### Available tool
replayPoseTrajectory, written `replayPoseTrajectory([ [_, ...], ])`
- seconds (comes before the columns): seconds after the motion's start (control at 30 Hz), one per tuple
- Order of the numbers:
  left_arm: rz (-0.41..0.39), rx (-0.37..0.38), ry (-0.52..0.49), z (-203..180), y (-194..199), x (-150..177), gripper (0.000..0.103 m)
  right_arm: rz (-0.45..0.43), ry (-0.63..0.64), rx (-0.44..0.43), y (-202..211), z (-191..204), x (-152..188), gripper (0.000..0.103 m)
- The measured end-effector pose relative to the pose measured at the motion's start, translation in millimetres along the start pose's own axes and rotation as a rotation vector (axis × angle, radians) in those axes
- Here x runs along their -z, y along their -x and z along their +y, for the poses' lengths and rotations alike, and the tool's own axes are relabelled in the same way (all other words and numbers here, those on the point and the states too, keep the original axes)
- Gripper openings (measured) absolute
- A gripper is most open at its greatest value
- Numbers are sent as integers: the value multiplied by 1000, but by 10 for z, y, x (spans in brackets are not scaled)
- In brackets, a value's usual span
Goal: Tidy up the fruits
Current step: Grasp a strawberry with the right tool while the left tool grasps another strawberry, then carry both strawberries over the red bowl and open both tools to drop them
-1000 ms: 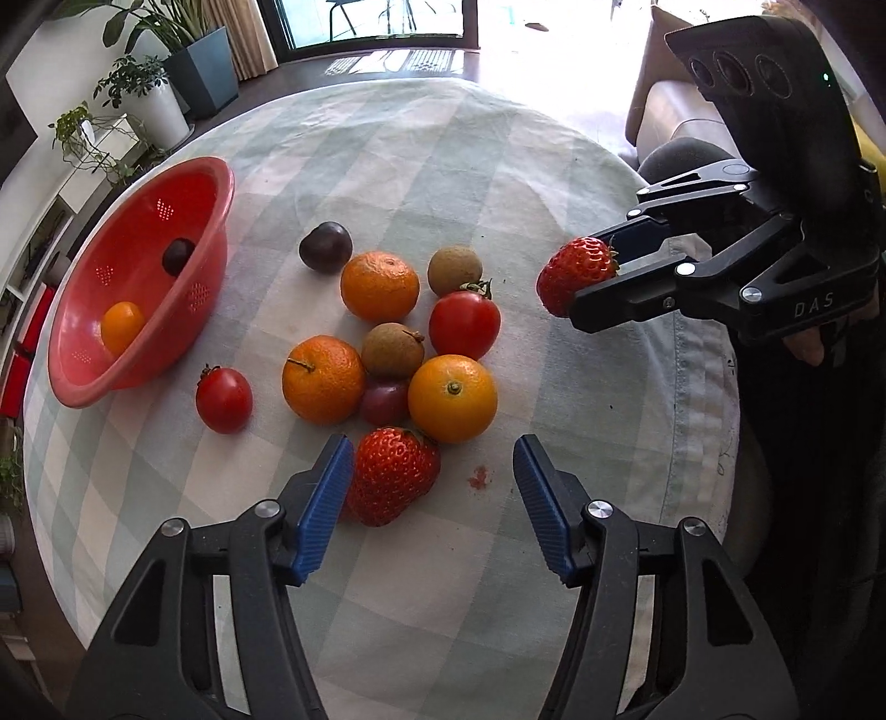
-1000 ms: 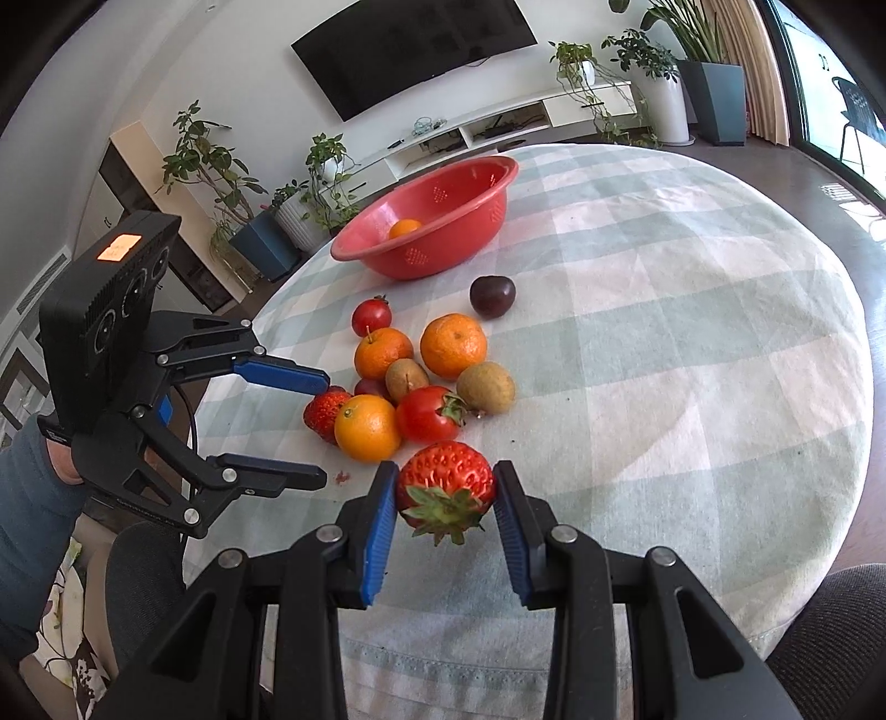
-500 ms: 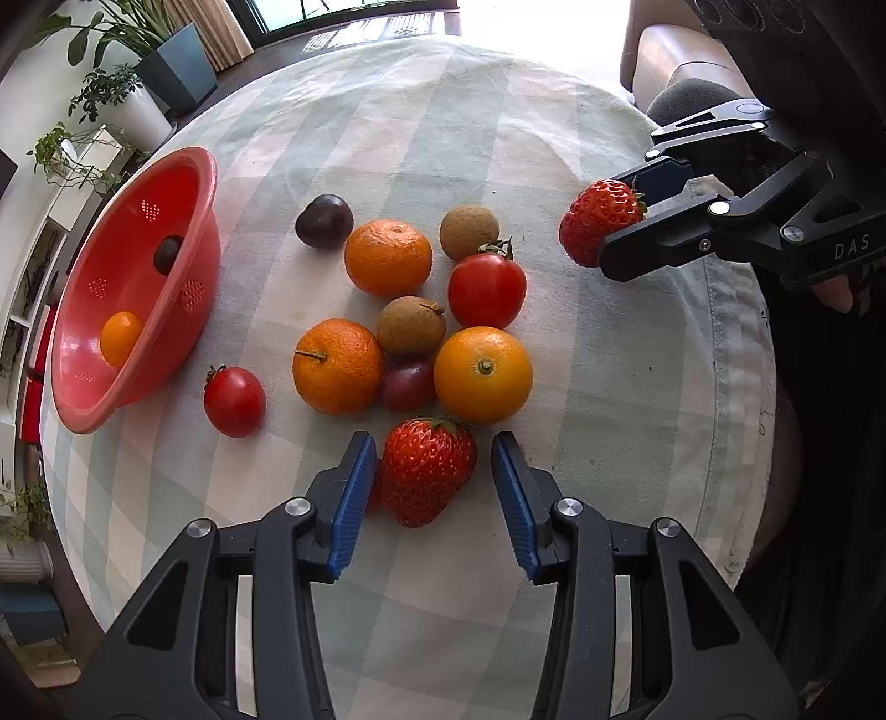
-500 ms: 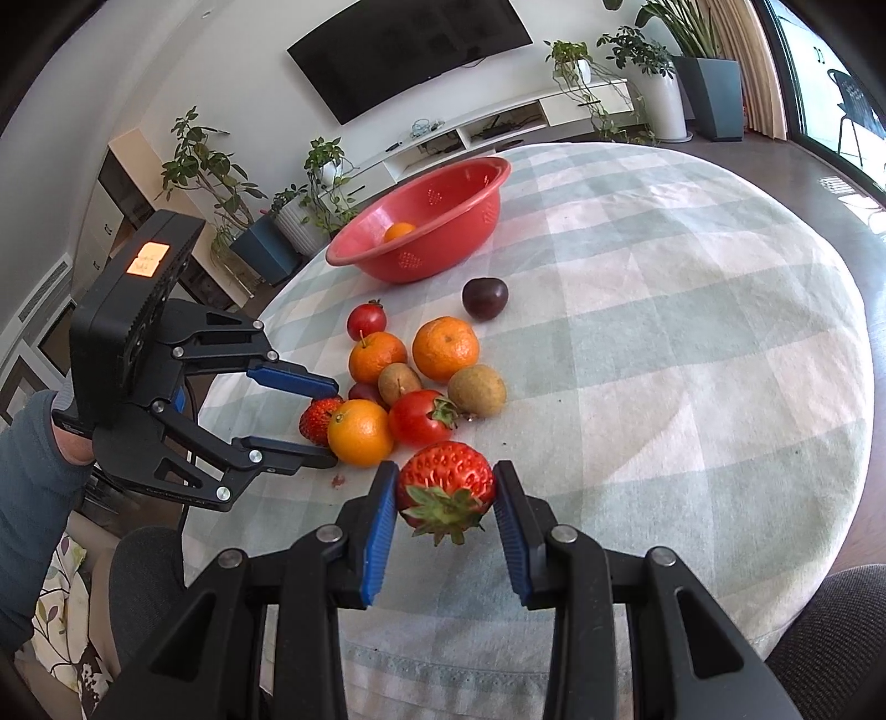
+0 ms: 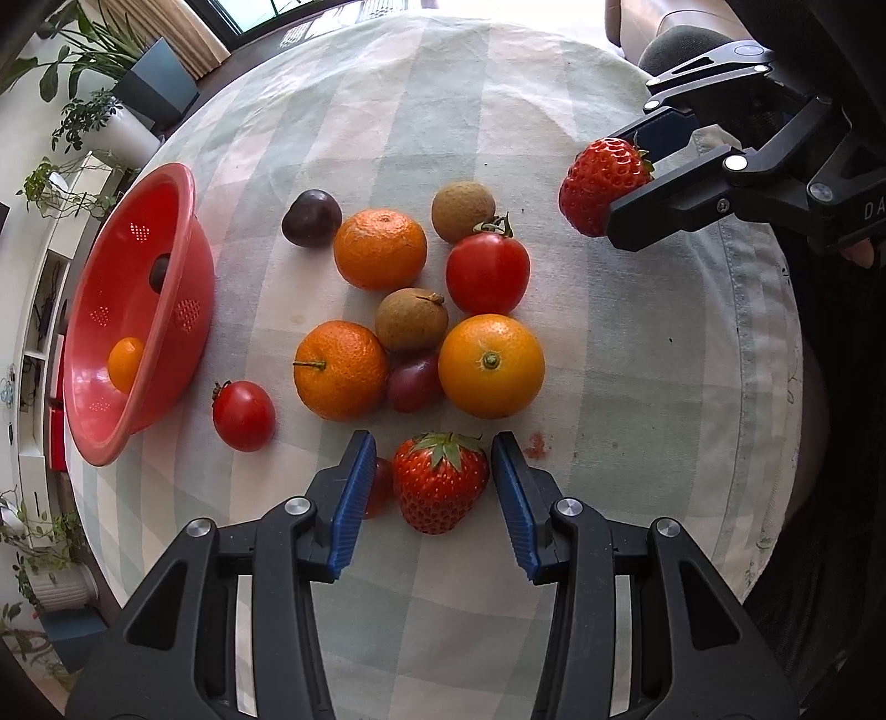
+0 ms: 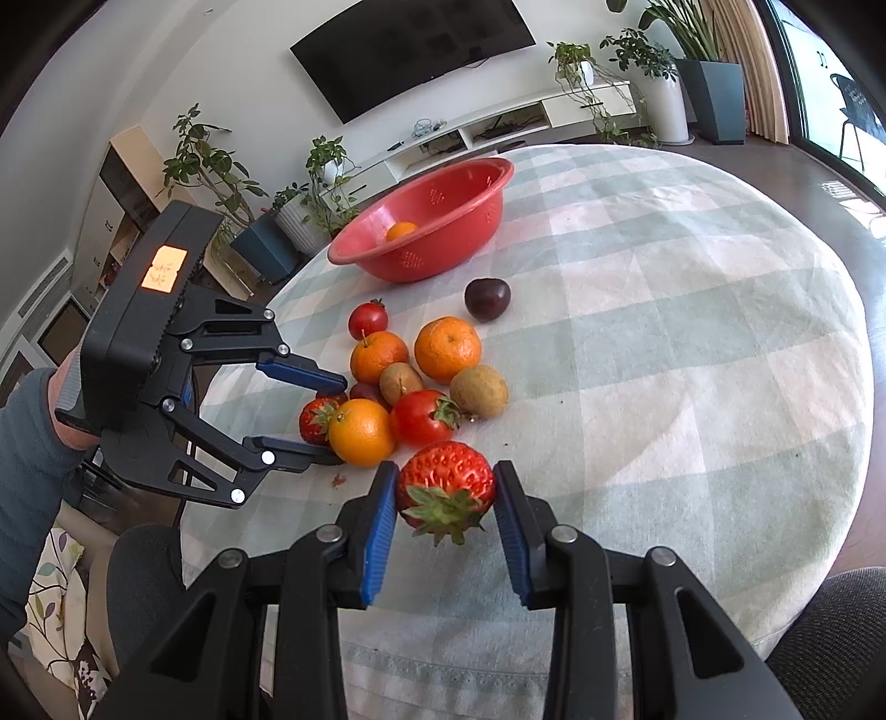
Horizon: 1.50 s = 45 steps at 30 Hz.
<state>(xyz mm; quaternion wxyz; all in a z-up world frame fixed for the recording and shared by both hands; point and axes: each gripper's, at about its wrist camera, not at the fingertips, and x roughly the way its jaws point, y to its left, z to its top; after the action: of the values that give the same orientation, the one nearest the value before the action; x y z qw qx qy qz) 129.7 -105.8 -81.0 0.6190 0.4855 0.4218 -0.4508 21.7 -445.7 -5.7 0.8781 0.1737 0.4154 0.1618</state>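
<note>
Strawberry (image 5: 440,482) lies on the tablecloth (image 5: 637,387) between the left gripper (image 5: 426,498) jaws, which have narrowed without clamping, ready to lift, while the right gripper (image 6: 446,498) clamps another strawberry (image 6: 446,487) aloft.

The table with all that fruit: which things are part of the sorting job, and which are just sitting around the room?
Part of the job:
- strawberry held in the right gripper
- strawberry between the left gripper's fingers
- oranges, tomatoes, longans, plums on the cloth
- red colander

Just lying about:
- television
- potted plants
- checked tablecloth
</note>
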Motion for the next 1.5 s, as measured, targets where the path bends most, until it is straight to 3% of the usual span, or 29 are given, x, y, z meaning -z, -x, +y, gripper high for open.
replayPoseTrajectory([
  [0.53, -22, -113, -92, -257, 64, 123, 39, -17, -2, -4, 26, 8, -20, 37],
  [0.57, -22, -117, -85, -251, 52, 119, 34, -18, -4, -4, 25, 3, -21, 37],
  [1.03, -101, -87, 54, -132, 211, 241, 32, -33, -17, -12, 49, -31, -42, 37],
  [1.5, -320, -35, 299, -74, 673, 569, 32, -57, -3, -16, 138, 41, -62, 37],
])
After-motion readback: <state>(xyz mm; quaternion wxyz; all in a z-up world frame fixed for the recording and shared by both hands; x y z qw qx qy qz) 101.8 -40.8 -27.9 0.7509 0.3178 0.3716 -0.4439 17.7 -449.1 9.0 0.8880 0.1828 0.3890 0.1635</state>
